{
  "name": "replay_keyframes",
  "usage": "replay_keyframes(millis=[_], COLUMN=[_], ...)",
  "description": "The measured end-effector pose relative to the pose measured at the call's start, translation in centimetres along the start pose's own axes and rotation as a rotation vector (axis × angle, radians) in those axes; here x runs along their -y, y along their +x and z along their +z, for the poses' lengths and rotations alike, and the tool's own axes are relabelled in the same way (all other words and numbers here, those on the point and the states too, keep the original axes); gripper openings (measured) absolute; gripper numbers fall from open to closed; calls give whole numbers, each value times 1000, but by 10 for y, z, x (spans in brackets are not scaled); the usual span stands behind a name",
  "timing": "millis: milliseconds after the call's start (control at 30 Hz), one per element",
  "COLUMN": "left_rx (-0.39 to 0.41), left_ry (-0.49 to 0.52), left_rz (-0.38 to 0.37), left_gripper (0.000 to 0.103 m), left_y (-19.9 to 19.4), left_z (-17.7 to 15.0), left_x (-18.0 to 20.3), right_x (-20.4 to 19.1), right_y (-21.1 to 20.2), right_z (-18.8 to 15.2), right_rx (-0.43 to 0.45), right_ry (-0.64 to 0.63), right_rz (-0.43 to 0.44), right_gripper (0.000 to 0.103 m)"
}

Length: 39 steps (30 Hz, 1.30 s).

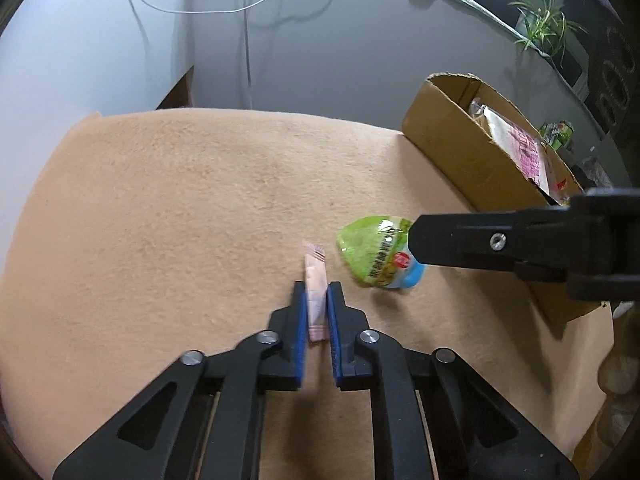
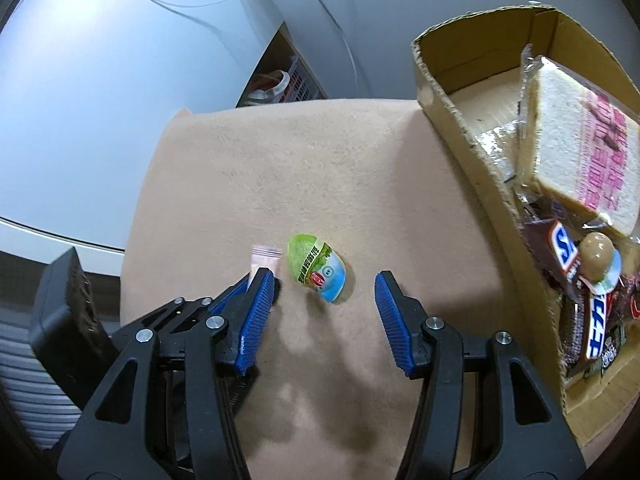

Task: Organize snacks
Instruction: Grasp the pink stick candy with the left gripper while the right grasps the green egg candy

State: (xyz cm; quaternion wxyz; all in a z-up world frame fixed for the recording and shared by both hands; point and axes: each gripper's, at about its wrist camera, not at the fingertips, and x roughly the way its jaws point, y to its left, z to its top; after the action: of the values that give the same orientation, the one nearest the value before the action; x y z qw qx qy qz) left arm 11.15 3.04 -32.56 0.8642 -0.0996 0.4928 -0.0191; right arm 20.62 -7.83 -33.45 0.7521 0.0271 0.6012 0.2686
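My left gripper (image 1: 317, 292) is shut on a slim pink sachet (image 1: 315, 280) lying on the tan cloth; the sachet's top also shows in the right wrist view (image 2: 264, 258). A green and blue jelly cup (image 2: 318, 272) lies on its side just right of the sachet, also seen in the left wrist view (image 1: 376, 252). My right gripper (image 2: 325, 282) is open, its jaws on either side of the cup, a little short of it and above the cloth. It enters the left wrist view from the right as a black arm (image 1: 500, 240).
An open cardboard box (image 2: 448, 92) stands at the right edge of the cloth, holding a wrapped sandwich (image 2: 580, 140), chocolate bars (image 2: 564, 252) and other snacks. The tan cloth (image 1: 180, 200) covers the table. Cables (image 1: 248, 8) hang on the wall behind.
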Motion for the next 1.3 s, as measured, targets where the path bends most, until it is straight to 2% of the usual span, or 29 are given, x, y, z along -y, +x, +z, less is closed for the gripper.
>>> replay_keyframes(millis=[267,333,400,533,900,1133,1300], left_rx=[-4,-5,-7,-10,-14,-16,7], left_ry=[-23,-29,-37,-45,-124,-121,-144], left_rz=[-9,-15,-22,-30,-64,-51,-59], left_gripper=[8,8,7,6,5,5,5], left_y=[-1,-2,-2,-3,-13,-16,-27], left_z=[-4,-4,-5,-6,-8,-11,-7], left_x=[-17,-20,-23,-27,-44,-45,-47], right_x=[-14,-20,-24,-30,-25,-23,-24], right_y=[24,30,36,36,14,0,-26], right_z=[7,8,7,8,0,-5,-12], right_rx=[-13,-24,-31,-16,30,56,96], right_ry=[-82,-113,-145,-202,-188,-178,-193], right_rz=[-74,-91,-115,-162,-151,-136,-119], right_gripper=[55,44,38,33,28,28,28])
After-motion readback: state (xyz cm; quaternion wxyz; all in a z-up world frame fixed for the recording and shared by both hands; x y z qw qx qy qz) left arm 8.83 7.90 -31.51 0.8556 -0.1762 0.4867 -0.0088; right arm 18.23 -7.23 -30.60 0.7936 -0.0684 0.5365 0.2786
